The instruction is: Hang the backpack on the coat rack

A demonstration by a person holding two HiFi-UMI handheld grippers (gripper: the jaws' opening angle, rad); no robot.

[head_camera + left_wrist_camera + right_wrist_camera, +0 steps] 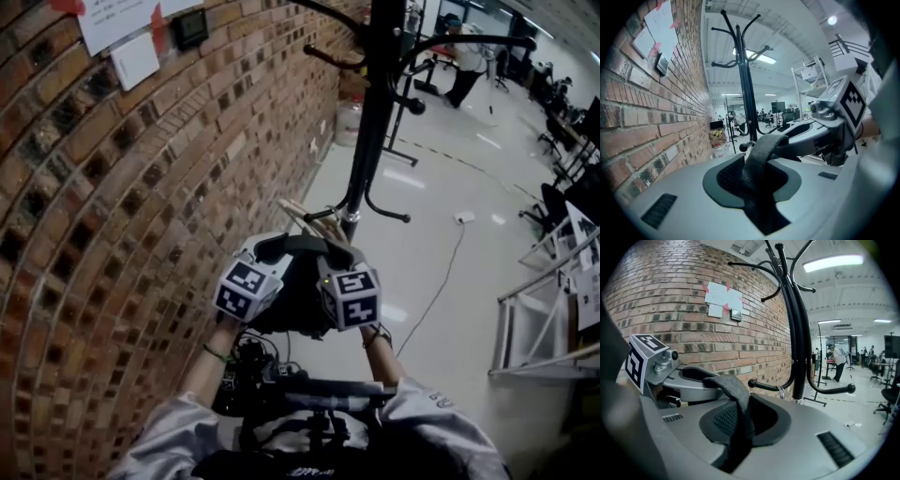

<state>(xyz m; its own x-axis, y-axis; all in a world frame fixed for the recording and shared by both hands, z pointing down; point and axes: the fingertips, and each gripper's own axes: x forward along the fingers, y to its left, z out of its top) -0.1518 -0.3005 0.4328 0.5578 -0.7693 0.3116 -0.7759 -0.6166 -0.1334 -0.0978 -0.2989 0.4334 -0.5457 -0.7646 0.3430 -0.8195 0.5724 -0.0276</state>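
A black coat rack (375,112) with curved hooks stands on the white floor close to the brick wall, just beyond both grippers. In the head view a dark backpack (298,305) hangs between and under the two marker cubes, and its top strap (300,246) spans from my left gripper (264,261) to my right gripper (337,262). In the left gripper view the strap (761,150) rises out of the left gripper (757,183), which is shut on it, with the rack's pole (747,93) ahead. In the right gripper view the right gripper (740,425) is shut on the strap (736,392), with the pole (799,333) ahead.
The brick wall (122,206) runs along the left, with papers (122,23) pinned on it. A canister (349,122) stands by the wall behind the rack. A cable (441,272) lies on the floor, and a metal frame (544,319) stands at the right. A person (464,61) stands far off.
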